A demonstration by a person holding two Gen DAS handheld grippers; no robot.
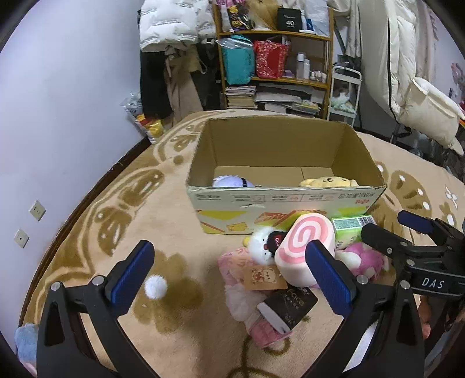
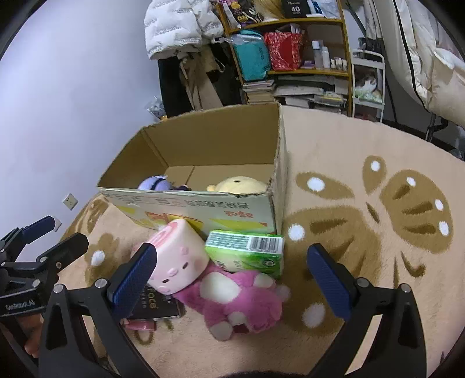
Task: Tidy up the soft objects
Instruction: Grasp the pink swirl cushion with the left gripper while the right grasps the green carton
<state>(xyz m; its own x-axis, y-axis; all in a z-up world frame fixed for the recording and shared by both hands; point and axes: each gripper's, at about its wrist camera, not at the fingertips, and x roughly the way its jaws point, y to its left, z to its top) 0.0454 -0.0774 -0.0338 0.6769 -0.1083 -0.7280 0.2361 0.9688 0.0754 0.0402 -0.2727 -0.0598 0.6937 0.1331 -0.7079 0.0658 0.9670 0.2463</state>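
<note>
An open cardboard box (image 1: 279, 200) (image 2: 191, 203) stands on the rug and holds a purple-white plush (image 1: 229, 181) (image 2: 155, 183) and a yellow plush (image 1: 328, 182) (image 2: 241, 186). In front of it lie a pink swirl roll cushion (image 1: 305, 247) (image 2: 177, 261), a white plush (image 1: 263, 244), a pink bear plush (image 2: 241, 302) (image 1: 366, 258), a green tissue pack (image 2: 247, 253) (image 1: 348, 229) and a pink fluffy bundle with a black tag (image 1: 261, 305). My left gripper (image 1: 229, 276) is open above the rug left of the pile. My right gripper (image 2: 232, 279) is open over the pink bear.
A small white pompom (image 1: 156, 286) lies on the beige patterned rug (image 2: 363, 209). A cluttered wooden shelf (image 1: 276, 58), hanging coats (image 1: 171, 26) and bedding (image 1: 407, 72) stand behind the box. The wall (image 1: 58, 116) is on the left.
</note>
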